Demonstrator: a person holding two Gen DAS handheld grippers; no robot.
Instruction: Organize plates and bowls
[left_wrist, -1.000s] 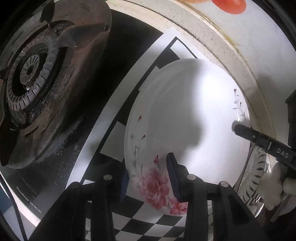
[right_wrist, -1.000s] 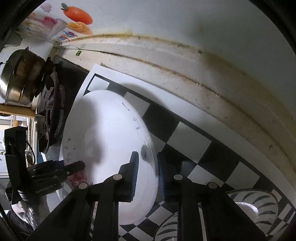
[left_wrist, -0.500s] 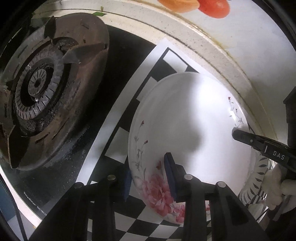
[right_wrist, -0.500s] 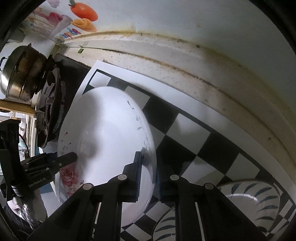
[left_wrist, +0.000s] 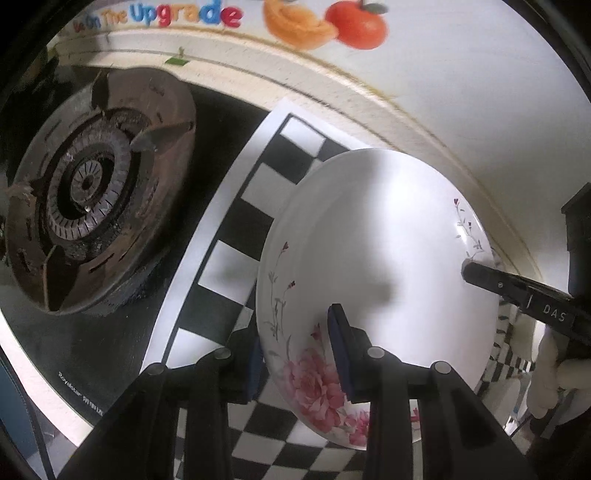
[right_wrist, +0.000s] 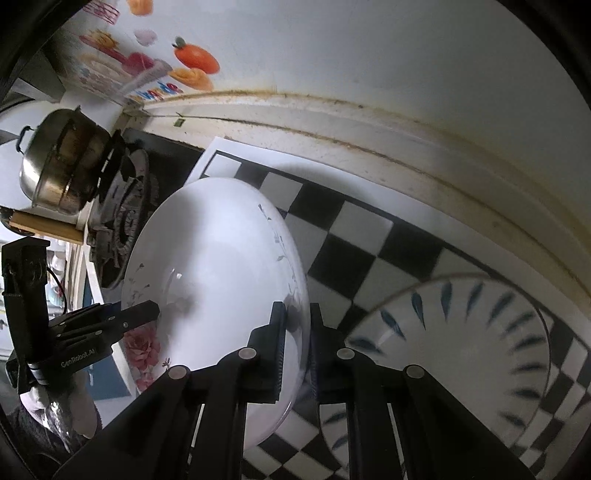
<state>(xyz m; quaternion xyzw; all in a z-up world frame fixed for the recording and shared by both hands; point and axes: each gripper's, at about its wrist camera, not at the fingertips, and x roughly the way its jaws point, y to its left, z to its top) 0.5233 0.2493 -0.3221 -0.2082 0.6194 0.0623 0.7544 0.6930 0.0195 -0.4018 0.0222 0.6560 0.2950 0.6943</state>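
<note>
A white plate with pink flowers (left_wrist: 376, 258) is held in the air above the checkered mat (left_wrist: 236, 221). My left gripper (left_wrist: 299, 343) is shut on its near rim by the pink flower. My right gripper (right_wrist: 295, 343) is shut on the opposite rim of the same plate (right_wrist: 218, 273). The right gripper's fingertips (left_wrist: 480, 275) show in the left wrist view, and the left gripper (right_wrist: 144, 314) shows in the right wrist view. A white bowl with dark blue leaf marks (right_wrist: 461, 339) sits on the mat, low on the right.
A rusty gas burner (left_wrist: 88, 184) lies left of the mat. A steel pot (right_wrist: 62, 166) stands on a further burner. The wall with fruit stickers (left_wrist: 354, 26) and a stained counter ledge (right_wrist: 369, 125) run behind the mat.
The plate has risen and moved right, away from the burner, held by both grippers. More of the checkered mat and the patterned bowl now show.
</note>
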